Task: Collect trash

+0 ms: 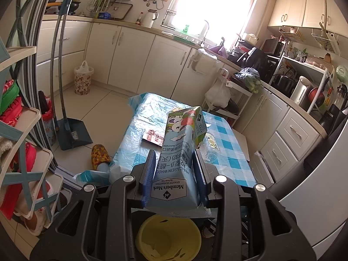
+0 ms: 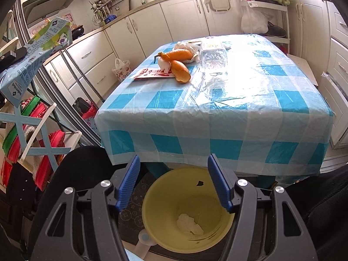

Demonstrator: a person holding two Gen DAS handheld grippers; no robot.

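Item 1: my left tongs (image 1: 174, 169) clenched on milk carton (image 1: 180, 152), held in air over yellow bin (image 1: 169, 239)
Item 2: my right tongs (image 2: 174, 182) released, nothing between, above same bin w/ crumpled tissue (image 2: 189, 223) inside
Still on surface (image 2: 217, 113): orange peels (image 2: 178, 63), red packet (image 2: 150, 74), clear plastic bottle (image 2: 214, 58)

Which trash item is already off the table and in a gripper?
The milk carton, clamped in the left gripper. Orange peels, clear plastic bottle and red packet lie on the table.

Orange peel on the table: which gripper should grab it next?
Right. The right gripper is open and empty, facing the orange peel; the left gripper is shut on the milk carton.
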